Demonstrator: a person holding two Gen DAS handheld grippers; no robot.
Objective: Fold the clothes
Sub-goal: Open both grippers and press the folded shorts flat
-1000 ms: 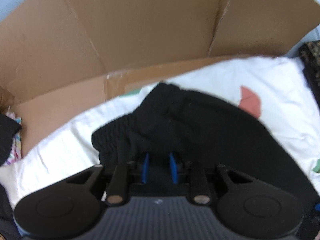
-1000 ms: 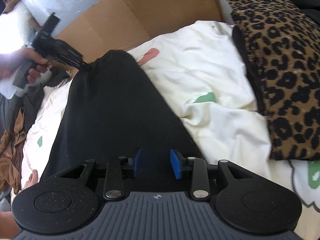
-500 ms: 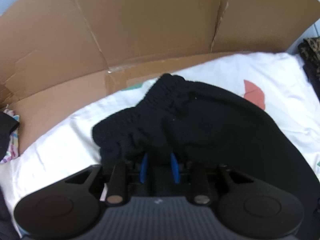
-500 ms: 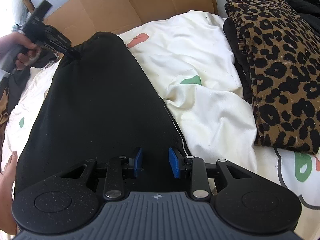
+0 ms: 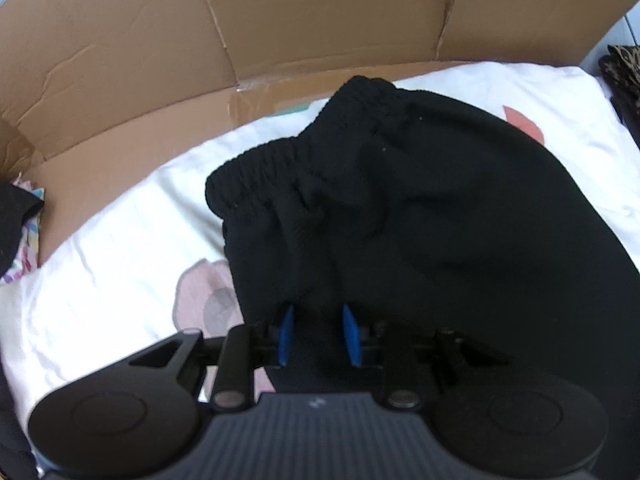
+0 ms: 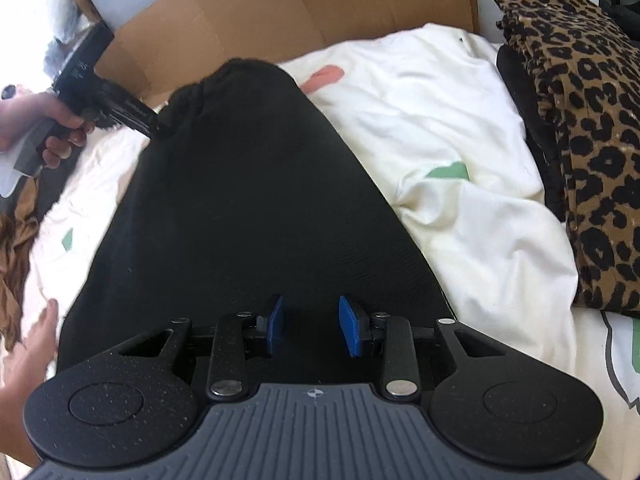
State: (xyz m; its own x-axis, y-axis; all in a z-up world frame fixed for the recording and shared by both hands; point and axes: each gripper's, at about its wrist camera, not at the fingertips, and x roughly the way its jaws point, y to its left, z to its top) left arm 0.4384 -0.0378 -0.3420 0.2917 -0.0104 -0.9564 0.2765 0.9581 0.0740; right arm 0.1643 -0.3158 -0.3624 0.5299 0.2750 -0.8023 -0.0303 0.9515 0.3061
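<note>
Between my left gripper's blue pads runs a pinch of the black garment, a soft, matte knit; the pads sit narrow and the cloth fills the gap, so I read it as held. Just ahead of these fingers the fabric gathers into a ribbed, elasticated waistband, puckered and curving away to the upper right. Beyond it lies a white sheet, lightly creased, printed with pale pink and green shapes, and past that a wall of plain brown cardboard, scored with fold lines.

My right gripper has its pads set somewhat apart with the same black cloth between them and draped up over the fingers; whether they truly press it I cannot tell. From here the garment stretches straight away from my fingers as a long, smooth, tapering sheet, its long axis running from this gripper to the far waistband, where the left gripper bites its edge. To the right of my fingers lies a leopard-print cloth, well apart from the black one.
</note>
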